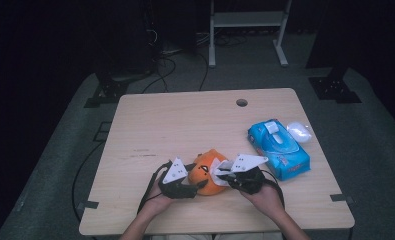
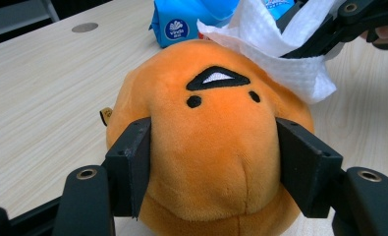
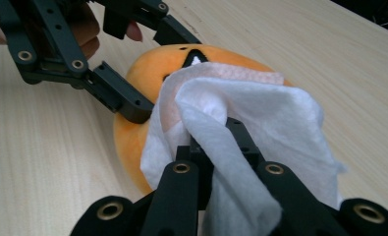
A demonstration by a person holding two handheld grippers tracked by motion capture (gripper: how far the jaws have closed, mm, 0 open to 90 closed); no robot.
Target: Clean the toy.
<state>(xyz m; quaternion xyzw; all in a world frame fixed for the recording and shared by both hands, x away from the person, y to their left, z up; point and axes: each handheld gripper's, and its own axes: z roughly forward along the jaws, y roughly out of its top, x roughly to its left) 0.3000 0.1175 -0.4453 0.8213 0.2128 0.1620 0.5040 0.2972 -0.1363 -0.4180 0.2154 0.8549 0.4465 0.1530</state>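
Orange plush toy (image 2: 216, 147) lies at the near middle of the wooden table (image 1: 175, 125), face up. Soft, light, compressible — best held at its flanks, where it gives without slipping. Left gripper (image 2: 213, 164) straddles those flanks, pads against the fur on both sides. Right gripper (image 3: 221, 142) is clamped tight on a white wipe (image 3: 260, 108), thin and limp, draped over the toy's top. Blue tissue pack (image 1: 279, 147) sits to the right, apart — a small clear wrapper (image 1: 299, 131) just beyond it.
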